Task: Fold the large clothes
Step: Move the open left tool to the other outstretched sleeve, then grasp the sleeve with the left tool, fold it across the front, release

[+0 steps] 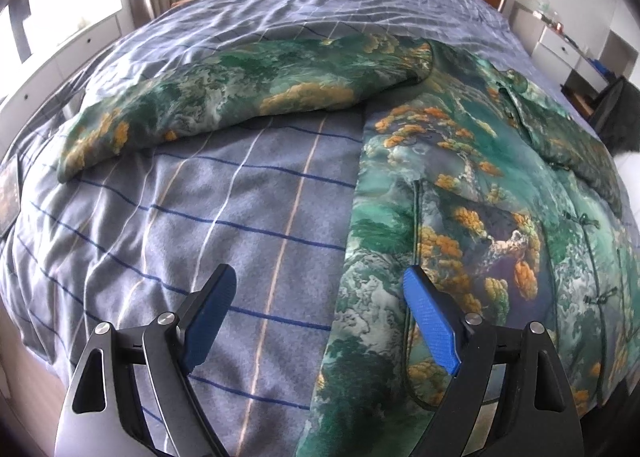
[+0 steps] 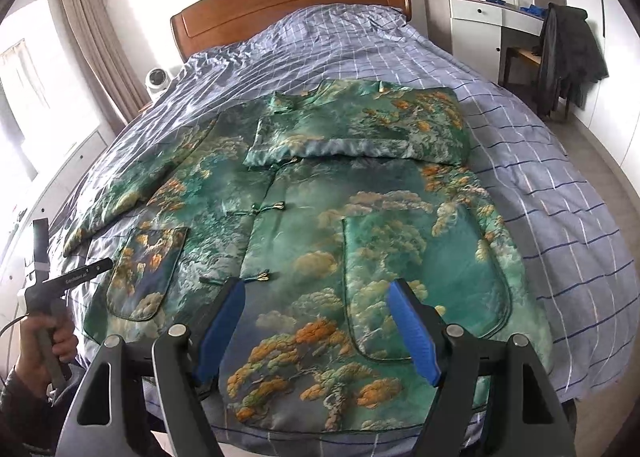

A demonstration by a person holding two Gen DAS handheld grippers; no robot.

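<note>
The green jacket [image 2: 360, 217] lies flat on the bed [image 2: 540, 185] under both tongs, left gripper [image 1: 320, 313] and right gripper [image 2: 316, 321], both wide apart and holding nothing.

A wooden headboard [image 2: 292, 5] is standing far ahead of the tongs; a dark coat [image 2: 568, 53] is hanging off right.

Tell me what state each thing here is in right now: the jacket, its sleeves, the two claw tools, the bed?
Jacket: spread flat on the bed, front up, knot buttons fastened.
Right sleeve: folded across the chest.
Left sleeve: stretched out sideways, not yet folded.
Left gripper: open, empty, above the jacket's side edge.
Right gripper: open, empty, above the hem.
Bedcover: wrinkled, covering the bed.
Dark coat: hanging on a chair.
</note>
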